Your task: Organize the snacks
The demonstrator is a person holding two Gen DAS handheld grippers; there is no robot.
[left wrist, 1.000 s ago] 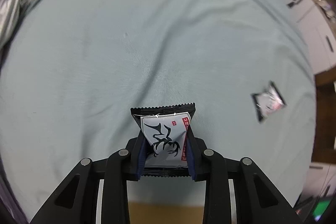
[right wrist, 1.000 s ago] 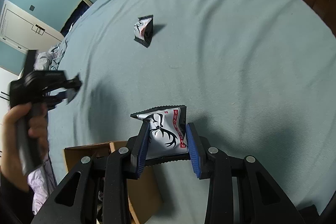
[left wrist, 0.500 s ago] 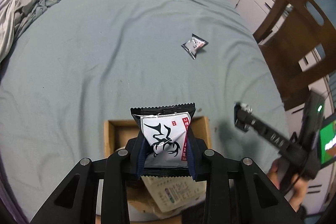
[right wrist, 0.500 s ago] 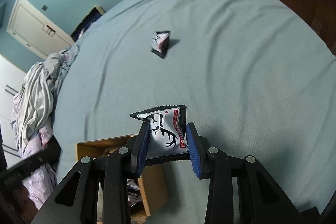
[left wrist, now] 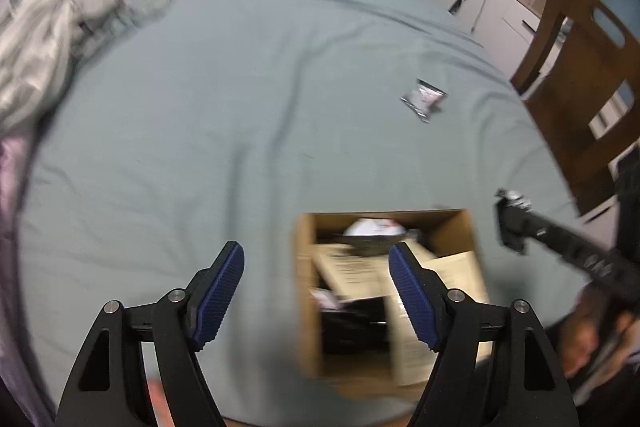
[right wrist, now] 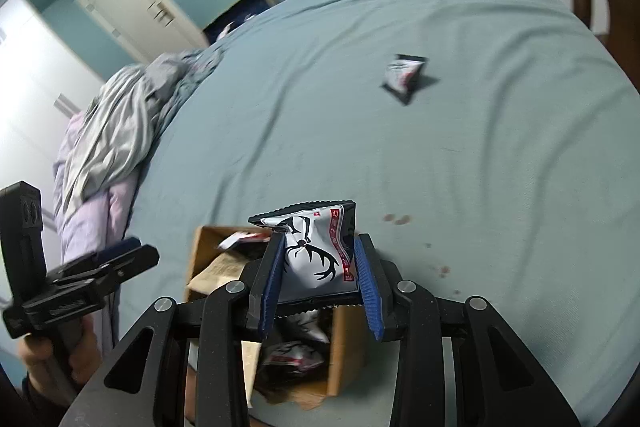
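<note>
The left gripper point(left wrist: 316, 269) has its jaws wide apart and holds nothing; it hangs above the near edge of the bed point(left wrist: 240, 87), just left of the cardboard box point(left wrist: 306, 287). The right gripper point(right wrist: 318, 267) has its jaws clamped on one deer-print snack packet point(right wrist: 316, 251), held above the same cardboard box point(right wrist: 340, 347). One more snack packet point(left wrist: 424, 99) lies alone on the bed sheet, well apart from the box. Inside the box I count at least two packets of the same kind and some paper, but the picture is blurred there, so the number is not sure. One wooden chair point(left wrist: 580, 75) stands beside the bed, and one heap of bedding point(right wrist: 120, 131) lies at the far side.
</note>
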